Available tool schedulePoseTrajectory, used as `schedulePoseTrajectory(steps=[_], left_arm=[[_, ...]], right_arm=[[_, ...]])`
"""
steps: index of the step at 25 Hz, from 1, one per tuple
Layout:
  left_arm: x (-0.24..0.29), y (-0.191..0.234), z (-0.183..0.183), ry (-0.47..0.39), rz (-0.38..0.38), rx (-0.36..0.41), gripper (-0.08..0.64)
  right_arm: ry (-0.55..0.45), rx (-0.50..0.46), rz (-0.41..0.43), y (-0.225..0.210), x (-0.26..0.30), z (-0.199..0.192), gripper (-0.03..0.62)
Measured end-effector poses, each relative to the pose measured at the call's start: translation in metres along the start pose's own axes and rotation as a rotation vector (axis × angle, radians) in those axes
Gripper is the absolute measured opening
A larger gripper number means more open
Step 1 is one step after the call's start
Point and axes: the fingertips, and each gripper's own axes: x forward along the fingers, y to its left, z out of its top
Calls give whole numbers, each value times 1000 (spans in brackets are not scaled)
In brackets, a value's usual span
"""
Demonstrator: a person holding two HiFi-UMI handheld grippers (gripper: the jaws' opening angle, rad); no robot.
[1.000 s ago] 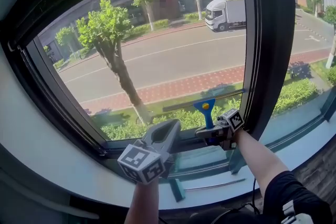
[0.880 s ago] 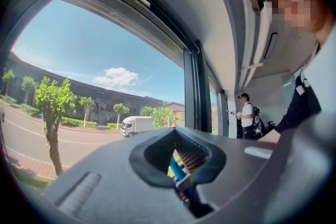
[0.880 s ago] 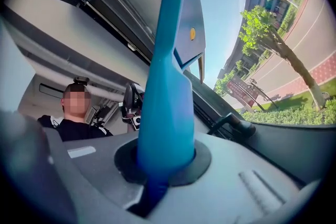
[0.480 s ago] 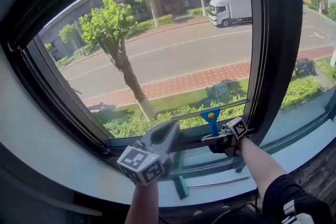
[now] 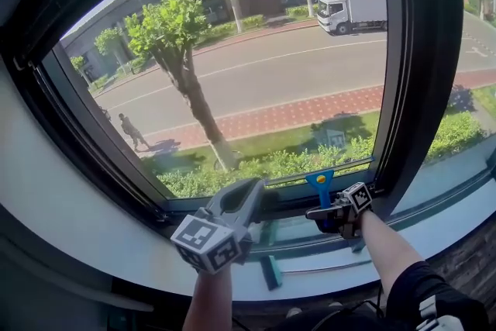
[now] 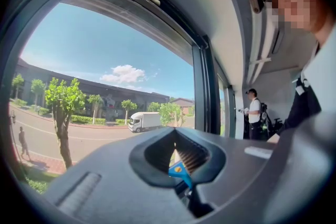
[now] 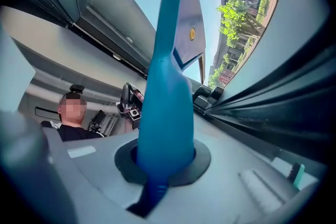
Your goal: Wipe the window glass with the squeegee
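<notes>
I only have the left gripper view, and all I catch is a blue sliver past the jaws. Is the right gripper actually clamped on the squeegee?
Observer: Yes. The right gripper view shows the right gripper shut on the squeegee, around its blue handle.
Operator: Where is the blade on the pane?
Observer: In the head view the blade sits low on the window glass, just above the bottom frame, toward the right side.
Operator: Is my left gripper in its way?
Observer: No. The left gripper is to the squeegee's left, apart from it.
</notes>
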Motion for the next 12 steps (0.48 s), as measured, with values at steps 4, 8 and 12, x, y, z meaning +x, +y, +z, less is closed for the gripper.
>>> schedulePoseTrajectory(steps=[4, 8, 12], left_arm=[[-1, 6, -2, 3, 9, -5, 3], [0, 3, 3, 7, 25, -9, 3], [-1, 4, 4, 0, 23, -13, 2]], right_arm=[[16, -26, -15, -6, -2, -1, 3], [12, -18, -19, -5, 1, -1, 3], [-4, 52, -11, -3, 5, -5, 3]])
